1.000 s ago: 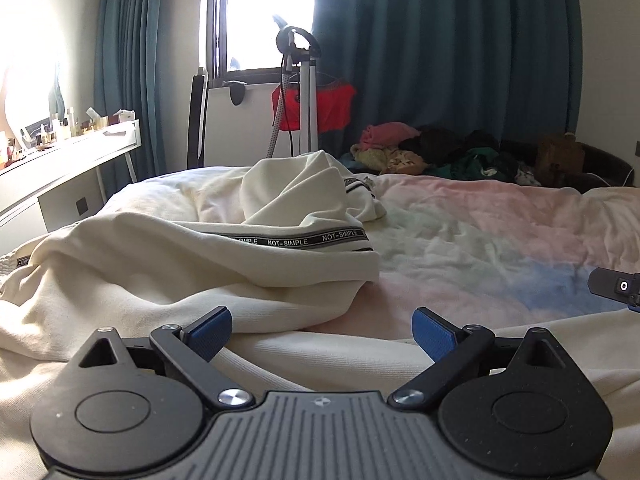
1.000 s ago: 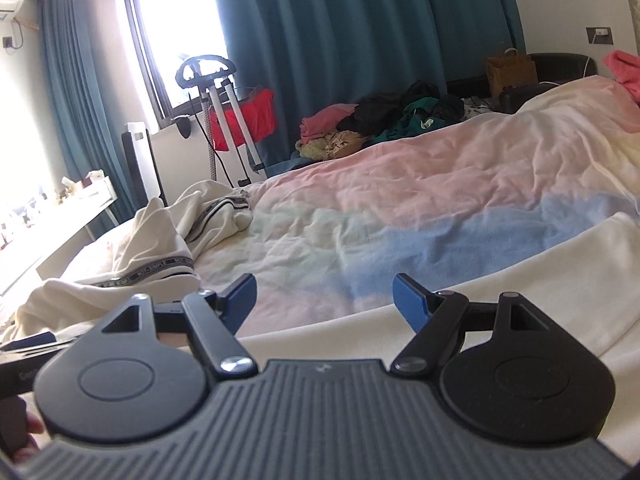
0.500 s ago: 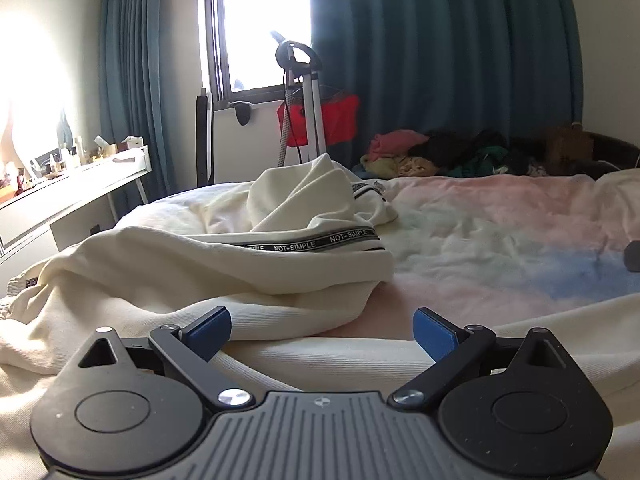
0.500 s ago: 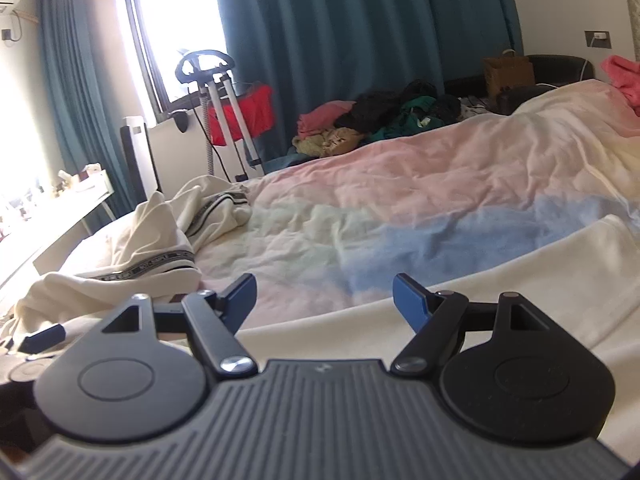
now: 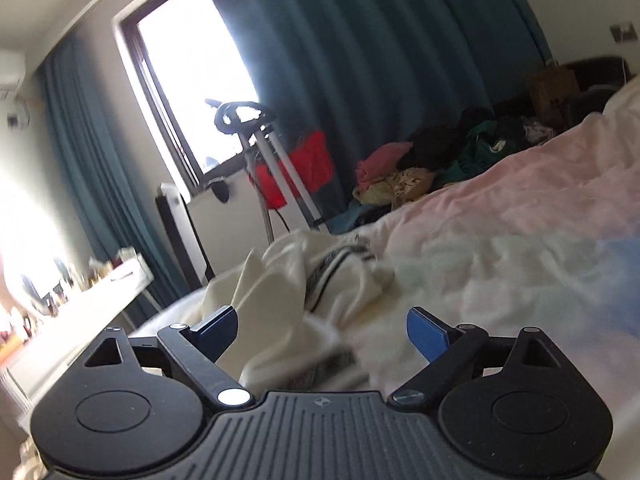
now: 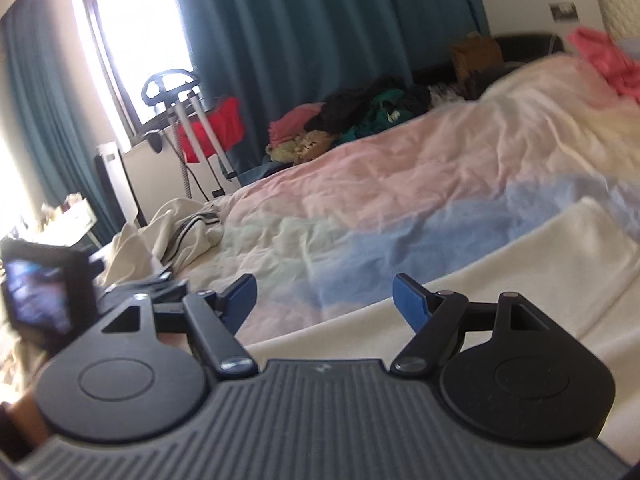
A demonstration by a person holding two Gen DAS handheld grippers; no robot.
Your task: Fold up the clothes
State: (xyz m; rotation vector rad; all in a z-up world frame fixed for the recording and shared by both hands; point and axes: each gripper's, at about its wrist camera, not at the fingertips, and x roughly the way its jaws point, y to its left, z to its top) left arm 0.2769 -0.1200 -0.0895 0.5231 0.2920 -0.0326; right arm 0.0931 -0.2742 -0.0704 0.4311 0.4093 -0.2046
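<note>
The left gripper [image 5: 322, 334] stood wide, its jaws having just narrowed a little, with nothing pressed between its blue pads [image 5: 426, 334]; the bunched cream garment [image 5: 292, 280] lay just beyond them, at the bed's left edge. The right gripper [image 6: 324, 300] was also open and empty, hovering over a flat stretch of the same cream cloth [image 6: 520, 276] along the bed's near edge. Past both, the pink-and-blue duvet [image 6: 400, 184] covered the bed. At the far edge lay a heap of mixed clothes [image 6: 344, 124]. Further back stood a steamer stand [image 5: 260, 144], a window [image 5: 192, 68] and teal curtains [image 5: 380, 48].
</note>
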